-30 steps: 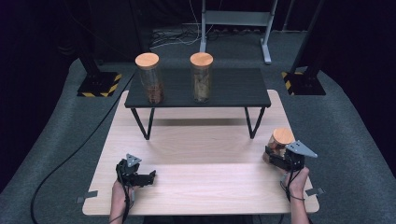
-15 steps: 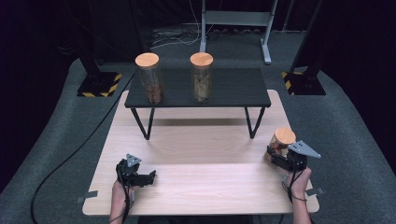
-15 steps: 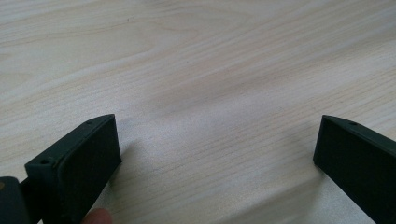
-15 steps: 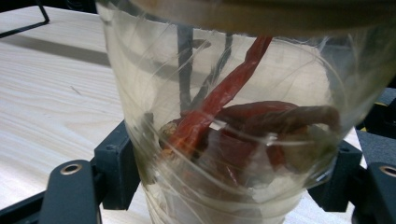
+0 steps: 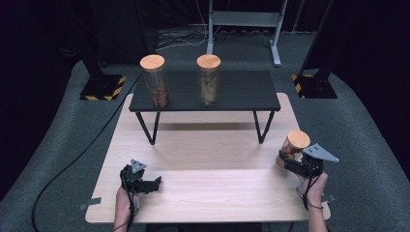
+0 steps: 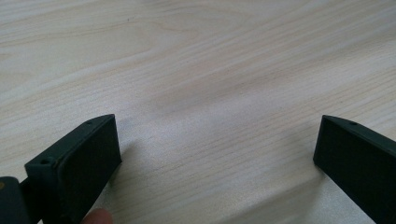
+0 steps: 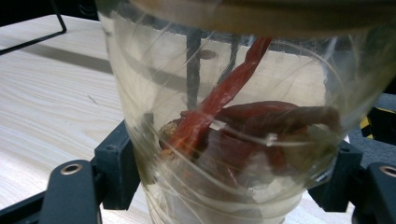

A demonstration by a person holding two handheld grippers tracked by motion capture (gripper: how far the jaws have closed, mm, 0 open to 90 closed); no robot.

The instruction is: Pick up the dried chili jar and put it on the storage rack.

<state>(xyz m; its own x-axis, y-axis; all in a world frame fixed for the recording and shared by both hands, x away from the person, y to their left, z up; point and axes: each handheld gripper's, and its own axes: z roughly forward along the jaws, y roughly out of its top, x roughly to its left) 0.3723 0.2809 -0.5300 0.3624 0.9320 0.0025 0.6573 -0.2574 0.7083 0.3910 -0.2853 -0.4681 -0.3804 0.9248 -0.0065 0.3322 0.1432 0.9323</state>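
Note:
A glass jar [image 5: 293, 145] with a wooden lid stands out at the table's right edge, holding dried red chillies [image 7: 219, 116]. My right gripper [image 5: 289, 159] is shut on its lower body, one jaw on each side, and the jar [image 7: 224, 93] leans slightly. Whether its base touches the wood I cannot tell. Near the front left, my left gripper [image 5: 152, 183] rests low over the wooden table [image 5: 203, 188]. Its jaws stand wide apart in the left gripper view [image 6: 217, 154], with only bare wood between them.
A low black shelf [image 5: 251, 96] on thin metal legs stands across the back of the table. Two more lidded jars sit on it, one with dark red contents [image 5: 154, 82] and one with pale contents [image 5: 209, 79]. Dark floor, cables and stands surround the table.
The right gripper has risen a little with the jar in it. The left gripper has stayed put.

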